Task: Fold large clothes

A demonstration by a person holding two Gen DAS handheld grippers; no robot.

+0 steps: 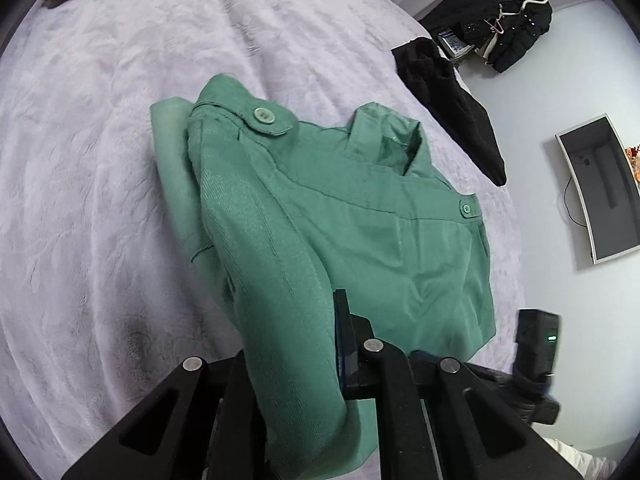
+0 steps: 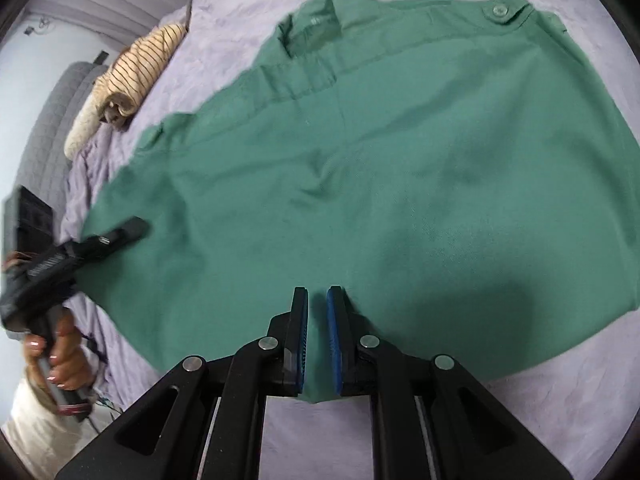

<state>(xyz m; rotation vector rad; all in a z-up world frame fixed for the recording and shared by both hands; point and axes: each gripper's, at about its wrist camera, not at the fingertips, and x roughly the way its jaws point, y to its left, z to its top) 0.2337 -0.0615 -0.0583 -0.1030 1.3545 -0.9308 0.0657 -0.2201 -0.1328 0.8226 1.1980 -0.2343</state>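
A green garment [image 1: 360,208] with a collar and buttoned shoulder tabs lies on a lilac bedspread [image 1: 100,160]. One side of it is pulled up in a thick fold that runs between the fingers of my left gripper [image 1: 312,344]. That gripper is shut on the cloth, which hides its left finger. In the right wrist view the green garment [image 2: 380,160] spreads flat and wide. Its near hem sits between the blue pads of my right gripper [image 2: 317,336], which is shut on it. The left gripper [image 2: 132,229] shows at the garment's left edge, held by a hand [image 2: 64,356].
A black garment [image 1: 452,100] hangs over the bed's far right edge. A black jacket with a hanger [image 1: 508,24] and a flat screen [image 1: 600,188] lie beyond it. A folded striped garment [image 2: 136,68] rests at the bed's far left, by a grey headboard [image 2: 48,120].
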